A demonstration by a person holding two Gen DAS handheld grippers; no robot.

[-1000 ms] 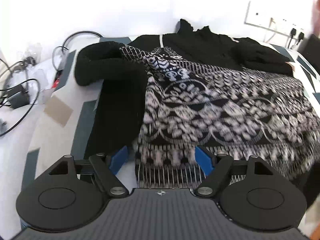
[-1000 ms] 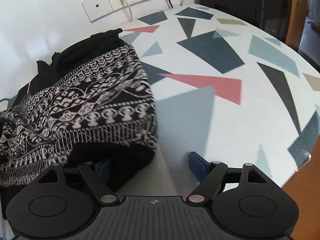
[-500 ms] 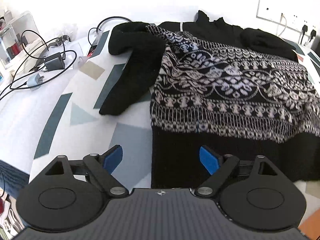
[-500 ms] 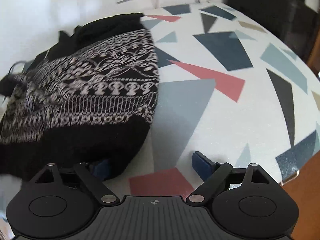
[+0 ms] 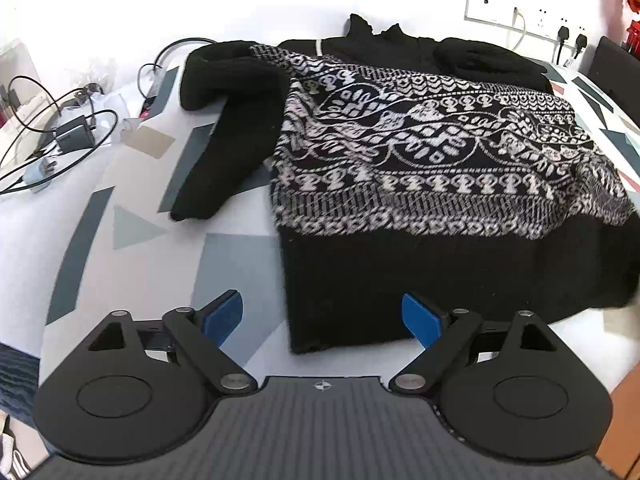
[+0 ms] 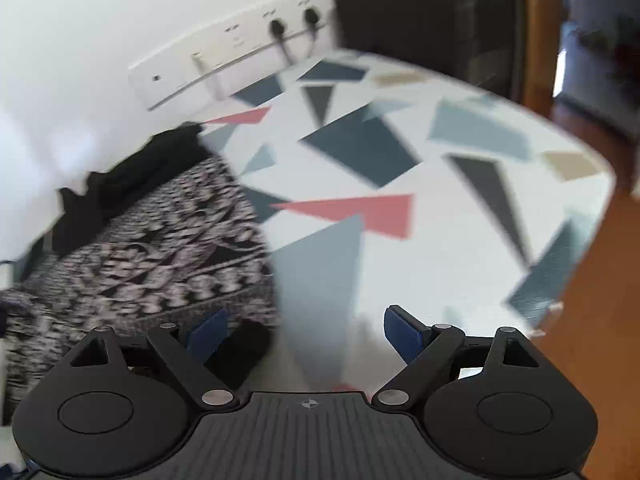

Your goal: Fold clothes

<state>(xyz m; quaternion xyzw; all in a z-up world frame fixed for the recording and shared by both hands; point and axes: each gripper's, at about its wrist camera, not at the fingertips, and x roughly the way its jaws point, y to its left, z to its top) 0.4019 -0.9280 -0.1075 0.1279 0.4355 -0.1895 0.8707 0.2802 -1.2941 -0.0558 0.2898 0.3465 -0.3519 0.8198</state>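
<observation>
A black sweater with a white pattern (image 5: 420, 152) lies spread on the table, plain black hem toward me. Its left sleeve (image 5: 228, 148) lies bent down along its left side; the right sleeve (image 5: 488, 60) is bunched near the collar. My left gripper (image 5: 322, 316) is open and empty, just in front of the hem's left corner. My right gripper (image 6: 306, 334) is open and empty at the sweater's right edge (image 6: 160, 256); the view is blurred, and the hem corner lies by its left finger.
The table (image 6: 360, 208) has a white top with coloured triangles. Cables and a charger (image 5: 72, 132) lie at the far left. Wall sockets (image 6: 240, 52) run along the back. A dark cabinet (image 6: 432, 28) stands at the back right, and the table edge drops to wood floor (image 6: 600, 320).
Both grippers have let go of the hem and pulled back from the sweater, which now lies flat. The right gripper is swinging, blurring its view.
</observation>
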